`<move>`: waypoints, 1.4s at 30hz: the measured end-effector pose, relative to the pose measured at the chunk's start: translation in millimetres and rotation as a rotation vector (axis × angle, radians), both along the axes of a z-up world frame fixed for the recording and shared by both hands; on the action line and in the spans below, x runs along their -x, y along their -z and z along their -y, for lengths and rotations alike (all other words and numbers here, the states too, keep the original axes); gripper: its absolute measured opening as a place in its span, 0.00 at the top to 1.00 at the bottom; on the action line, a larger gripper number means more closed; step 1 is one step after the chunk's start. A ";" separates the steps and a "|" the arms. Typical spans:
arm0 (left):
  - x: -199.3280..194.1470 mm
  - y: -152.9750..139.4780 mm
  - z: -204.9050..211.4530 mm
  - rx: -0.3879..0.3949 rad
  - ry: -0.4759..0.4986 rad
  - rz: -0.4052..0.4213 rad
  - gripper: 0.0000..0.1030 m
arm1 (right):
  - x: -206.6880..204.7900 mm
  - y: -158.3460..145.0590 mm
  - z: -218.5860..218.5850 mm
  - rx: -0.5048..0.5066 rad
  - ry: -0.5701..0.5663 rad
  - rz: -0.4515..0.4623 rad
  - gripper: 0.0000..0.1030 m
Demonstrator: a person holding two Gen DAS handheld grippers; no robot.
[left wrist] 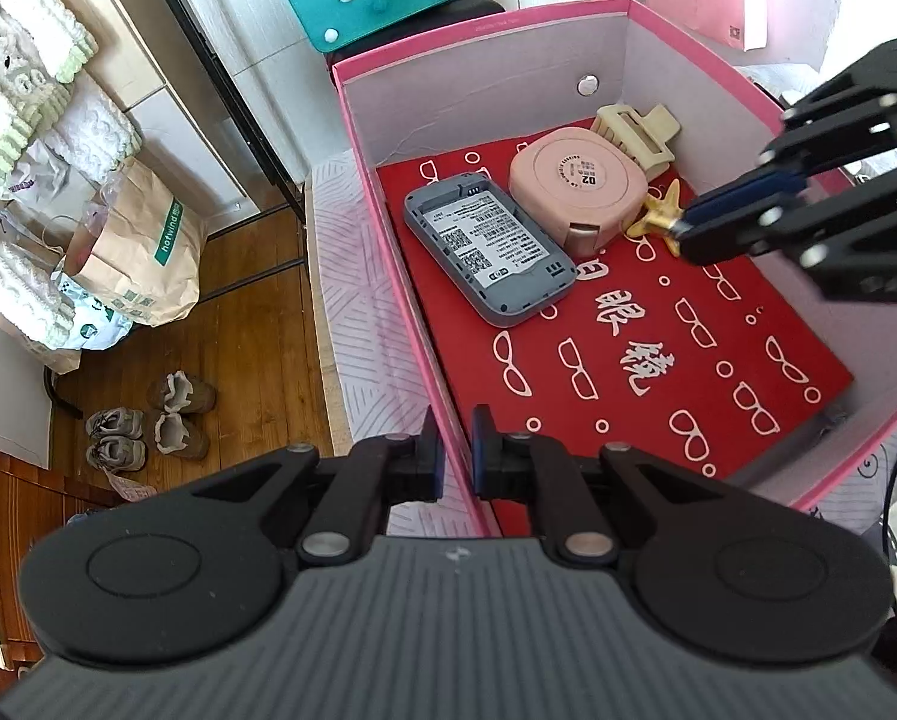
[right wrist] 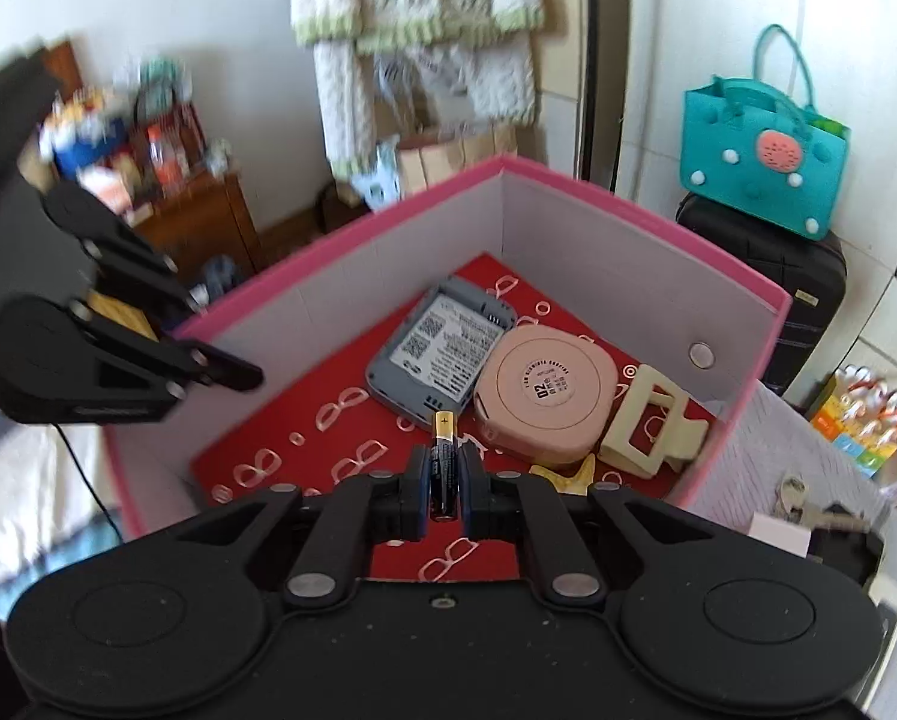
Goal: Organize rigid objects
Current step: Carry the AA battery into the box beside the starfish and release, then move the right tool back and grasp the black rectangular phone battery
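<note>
Pink cardboard box [left wrist: 568, 18] is where everything's ending up, and you've got it pinned: your left gripper [left wrist: 457, 456] has its fingers pinched narrow on the near wall of the box, one pad outside, one inside. My guess is that's just to keep the box from sliding while the other hand drops stuff in.

Your right gripper [right wrist: 445, 480] is clamped on a battery [right wrist: 442, 450], gripped across its body with the gold plus end poking out forward. It hangs over the red mat [left wrist: 658, 324] lining the box floor, not yet touching anything as far as I can tell. Holding it lengthwise like that should let you lay it flat instead of having it stand up and roll.

Already inside, bunched toward the far corner: a grey device [left wrist: 487, 246] lying label up, a round pink case [left wrist: 574, 186] touching it, a beige clip [left wrist: 634, 129] behind the case, and a yellow star [right wrist: 571, 474] right below your battery hand. The near half of the mat is bare, so that looks like the easy spot.

Keys [right wrist: 808, 507] are still outside on the table, probably next in line.
</note>
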State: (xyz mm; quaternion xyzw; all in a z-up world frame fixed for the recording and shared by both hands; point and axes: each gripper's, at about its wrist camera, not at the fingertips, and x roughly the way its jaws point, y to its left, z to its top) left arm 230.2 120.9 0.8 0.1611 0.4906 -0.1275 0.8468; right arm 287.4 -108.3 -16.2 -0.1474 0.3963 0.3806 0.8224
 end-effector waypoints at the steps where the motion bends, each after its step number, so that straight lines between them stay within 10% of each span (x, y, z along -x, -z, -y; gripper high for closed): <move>1: -0.7 0.3 -0.1 0.000 -0.001 0.001 0.93 | -0.4 2.9 -3.9 0.023 -0.007 0.009 0.89; 9: -3.8 1.5 -1.3 0.004 -0.005 -0.004 0.93 | -14.0 19.6 -10.4 0.095 0.005 -0.006 0.86; 13: -6.1 1.0 -1.1 0.005 -0.008 -0.011 0.93 | -12.1 10.7 3.1 0.001 0.028 -0.009 0.70; 28: -42.0 12.4 -2.7 0.040 -0.113 -0.028 0.93 | 34.1 -32.5 100.1 -0.302 0.158 -0.017 0.68; 42: -53.4 21.3 5.9 0.048 -0.196 0.005 0.90 | 52.4 -22.4 182.8 -0.175 0.396 0.067 0.63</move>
